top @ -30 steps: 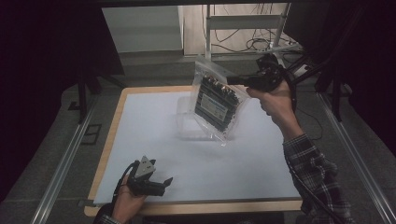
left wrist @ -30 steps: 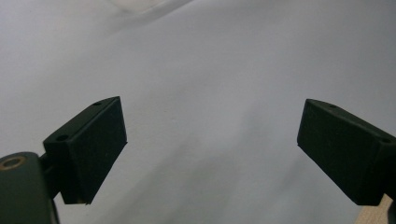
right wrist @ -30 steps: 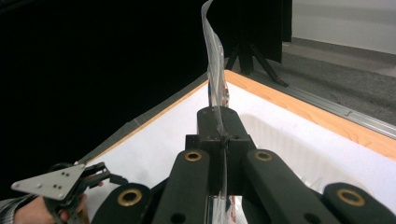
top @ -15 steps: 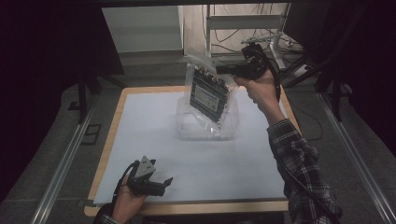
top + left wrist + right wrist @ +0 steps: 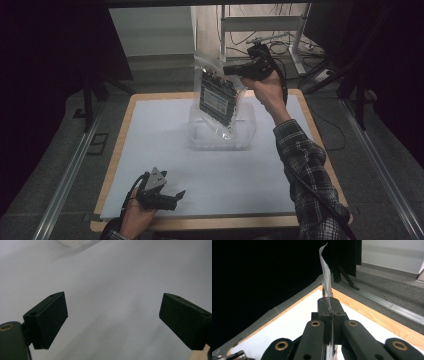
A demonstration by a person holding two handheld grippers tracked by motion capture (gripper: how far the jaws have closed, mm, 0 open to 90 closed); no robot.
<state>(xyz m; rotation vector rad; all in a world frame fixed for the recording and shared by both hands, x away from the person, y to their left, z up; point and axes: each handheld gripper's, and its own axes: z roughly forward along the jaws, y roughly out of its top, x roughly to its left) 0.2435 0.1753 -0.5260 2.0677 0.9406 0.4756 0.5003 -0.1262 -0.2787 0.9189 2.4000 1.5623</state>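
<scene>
one clear bag [image 5: 218,97] pinched in right tool [image 5: 231,70], one clear tray [image 5: 222,134], left tool [image 5: 176,196] agape

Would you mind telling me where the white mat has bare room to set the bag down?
The white mat lies bare left of the clear container, and in front of it toward the left gripper. It is crowded mid-back, where the right gripper holds the plastic bag above the container.

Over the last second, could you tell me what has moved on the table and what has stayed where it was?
The right gripper, shut on the clear plastic bag with the dark board inside, has carried it up and toward the table's far edge, turning it more upright over the clear plastic tray. The left gripper stayed open at the near edge of the white mat; the tray did not move.
</scene>
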